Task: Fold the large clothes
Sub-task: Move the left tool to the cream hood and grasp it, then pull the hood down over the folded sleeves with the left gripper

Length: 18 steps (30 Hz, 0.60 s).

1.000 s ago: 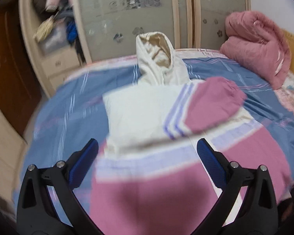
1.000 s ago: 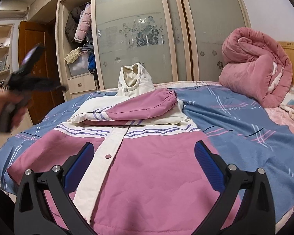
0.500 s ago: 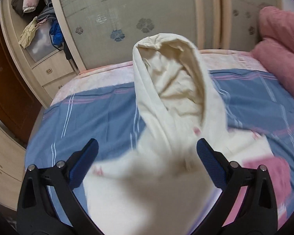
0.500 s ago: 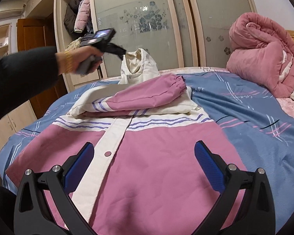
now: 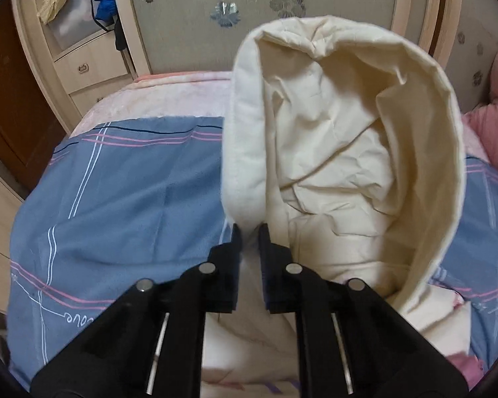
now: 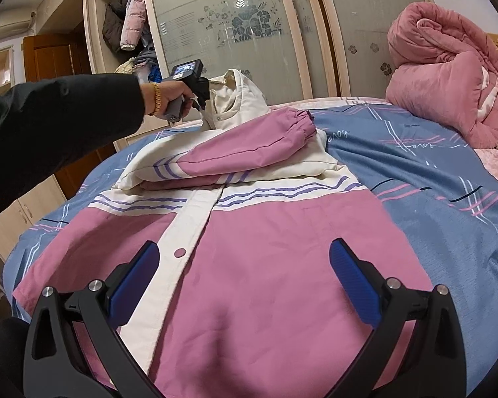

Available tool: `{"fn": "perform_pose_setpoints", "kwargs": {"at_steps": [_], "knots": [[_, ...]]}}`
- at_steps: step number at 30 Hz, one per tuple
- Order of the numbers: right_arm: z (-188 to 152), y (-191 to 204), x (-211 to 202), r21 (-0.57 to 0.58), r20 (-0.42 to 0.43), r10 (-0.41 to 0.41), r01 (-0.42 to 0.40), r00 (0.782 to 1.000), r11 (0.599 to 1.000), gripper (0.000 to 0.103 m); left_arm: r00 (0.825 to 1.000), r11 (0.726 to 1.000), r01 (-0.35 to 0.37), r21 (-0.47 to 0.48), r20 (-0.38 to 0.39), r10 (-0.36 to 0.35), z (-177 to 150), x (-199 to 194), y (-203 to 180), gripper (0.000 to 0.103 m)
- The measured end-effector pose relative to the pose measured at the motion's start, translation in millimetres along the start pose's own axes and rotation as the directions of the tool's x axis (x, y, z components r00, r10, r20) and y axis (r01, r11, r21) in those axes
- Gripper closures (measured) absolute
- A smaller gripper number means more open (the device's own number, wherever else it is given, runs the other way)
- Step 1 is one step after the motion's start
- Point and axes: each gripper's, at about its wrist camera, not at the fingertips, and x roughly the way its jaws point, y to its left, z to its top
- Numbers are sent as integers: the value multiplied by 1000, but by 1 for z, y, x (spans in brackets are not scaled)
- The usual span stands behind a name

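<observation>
Since the frame half a second ago my left claw [image 5: 248,232] has gone from wide apart to clenched on the near left edge of the cream hood [image 5: 345,152]; the hood now fills the left wrist view. My right claw [image 6: 244,277] has not shifted: released, jaws spread, hovering over the near pink panel of the jacket [image 6: 255,265], not touching it.

Containers: open wardrobe [image 6: 129,43] at far left holds hung coats and a pile of bundled clothes on a shelf above two drawers; contents too blurred to itemise.

Jacket lies flat, front up, on the blue plaid bed sheet [image 6: 431,205], hem nearest my right claw, white snap placket running up between that claw's fingers. One pink sleeve [image 6: 249,146] is folded across the chest, cuff pointing right. Hood stands upright at the far end, gripped by my left hand [image 6: 172,99]. Rolled pink quilt [image 6: 448,79] sits far right, well apart from the jacket.
</observation>
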Motion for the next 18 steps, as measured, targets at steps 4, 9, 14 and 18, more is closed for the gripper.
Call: {"fn": "perform_pose_setpoints", "kwargs": {"at_steps": [4,9,14,18], "knots": [[0,1,-2,6,2,10,-10,1000,1000,1,993,993,111,35,44,-113,-23,-38,9,98],[-1,3,-3,0,4,15,-15,1000,1000,1,966,966,247,71,64,-252,-80,-98,31,99],[-2,5,-1,-9,-3,13,-13,1000,1000,1,947,948,316,28,54,-317,-157,-136,64,103],[-3,9,3,-18,-14,11,-11,1000,1000,1,955,954,296,-54,-6,-296,-219,-127,87,103]]}}
